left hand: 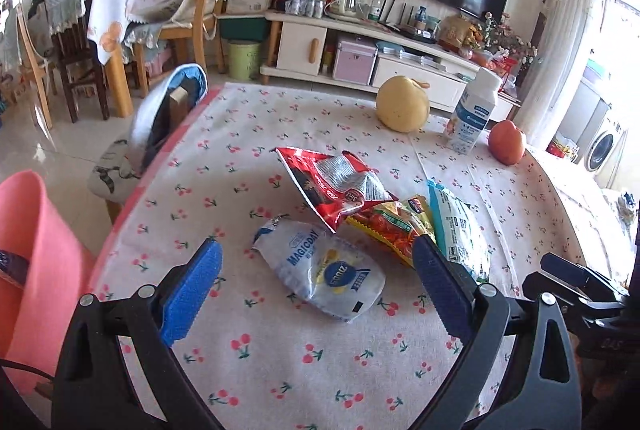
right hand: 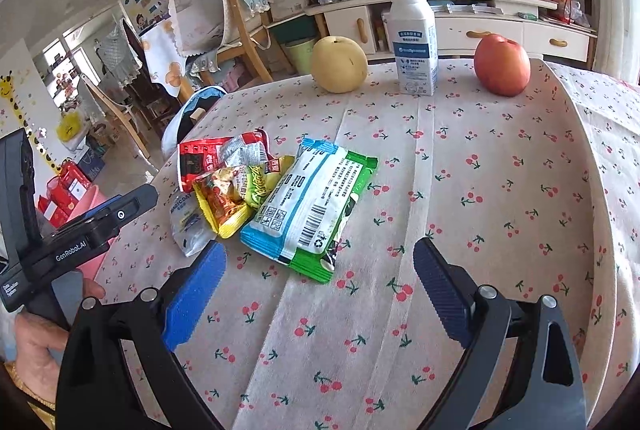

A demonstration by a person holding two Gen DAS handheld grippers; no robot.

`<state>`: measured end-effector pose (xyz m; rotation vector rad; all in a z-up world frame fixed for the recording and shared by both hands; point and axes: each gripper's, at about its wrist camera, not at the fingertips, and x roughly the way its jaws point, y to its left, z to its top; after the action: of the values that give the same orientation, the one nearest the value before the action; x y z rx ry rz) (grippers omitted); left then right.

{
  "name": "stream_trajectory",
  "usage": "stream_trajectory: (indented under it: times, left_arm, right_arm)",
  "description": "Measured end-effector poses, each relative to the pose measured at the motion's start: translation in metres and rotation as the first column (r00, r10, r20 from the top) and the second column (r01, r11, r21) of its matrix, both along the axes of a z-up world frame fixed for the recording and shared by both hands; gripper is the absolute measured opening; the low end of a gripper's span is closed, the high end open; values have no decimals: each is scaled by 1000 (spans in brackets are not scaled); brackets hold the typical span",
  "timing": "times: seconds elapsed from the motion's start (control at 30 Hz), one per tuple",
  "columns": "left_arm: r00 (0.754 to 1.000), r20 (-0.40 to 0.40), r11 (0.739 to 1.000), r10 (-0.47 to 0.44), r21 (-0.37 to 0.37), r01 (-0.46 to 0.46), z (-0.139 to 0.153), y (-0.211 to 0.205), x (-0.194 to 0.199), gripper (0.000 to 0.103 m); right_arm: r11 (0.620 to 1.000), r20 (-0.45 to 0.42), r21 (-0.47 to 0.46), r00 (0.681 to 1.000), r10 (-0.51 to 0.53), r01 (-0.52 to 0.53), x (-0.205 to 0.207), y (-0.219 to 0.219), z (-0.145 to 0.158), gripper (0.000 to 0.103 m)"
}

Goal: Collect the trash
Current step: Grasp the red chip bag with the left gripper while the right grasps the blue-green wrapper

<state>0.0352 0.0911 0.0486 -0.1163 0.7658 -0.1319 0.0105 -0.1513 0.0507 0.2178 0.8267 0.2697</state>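
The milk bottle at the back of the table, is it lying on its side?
No, the milk bottle stands upright between the pear and the apple.

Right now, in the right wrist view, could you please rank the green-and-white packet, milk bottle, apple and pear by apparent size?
1. green-and-white packet, nearest the camera, which inflates it
2. milk bottle
3. apple and pear: too alike to rank

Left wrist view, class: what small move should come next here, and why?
Probably ease the left tongs forward and down onto the clear MAGICDAY wrapper. It lies flat on the tablecloth, nearest and roughly centred between the open blue fingers, apart from the fruit.
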Motion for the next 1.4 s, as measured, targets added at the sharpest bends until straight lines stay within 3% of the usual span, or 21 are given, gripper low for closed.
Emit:
stream_trajectory:
  times: [0.23,0.4,0.5,0.77,0.87,0.97,1.03,1.07,1.1,1.2,1.4]
  left_arm:
    - [1000,-8,995,-3,-104,2,-3,0,24,96]
    - [999,-46,977,-21,-213,11,-8,3,44,95]
    - [998,-69,974,-14,-228,-2,-16,2,58,93]
    - [988,-151,953,-29,-302,-18,-38,0,89,77]
    - [988,-146,959,-45,-284,2,-38,-8,91,74]
    - [987,-147,964,-71,-265,30,-40,-18,90,61]
    - [985,-149,968,-87,-246,48,-42,-24,89,45]
    - [985,-146,969,-88,-243,51,-42,-26,88,43]
    - [985,-147,969,-89,-243,51,-43,-26,87,38]
    - [984,-143,966,-103,-252,64,-43,-28,83,34]
    - [981,-145,964,-131,-250,92,-42,-35,72,31]
  right_arm:
    - [999,-7,-11,999,33,-33,24,1,-10,94]
    - [997,-17,-18,997,71,-71,40,9,-17,94]
    - [996,-20,-20,996,91,-92,47,14,-19,94]
    - [995,-53,6,993,103,-102,59,16,-31,94]
    - [994,-53,4,993,105,-105,61,17,-31,94]
    - [995,-54,-2,993,104,-104,63,21,-31,94]
    - [994,-55,-8,993,105,-106,65,22,-31,94]
    - [994,-55,-11,993,107,-107,65,23,-31,94]
    - [994,-54,-19,993,105,-106,64,23,-31,93]
    - [993,-51,-63,994,99,-102,65,24,-30,73]
    - [988,-55,-116,994,92,-97,63,16,-29,54]
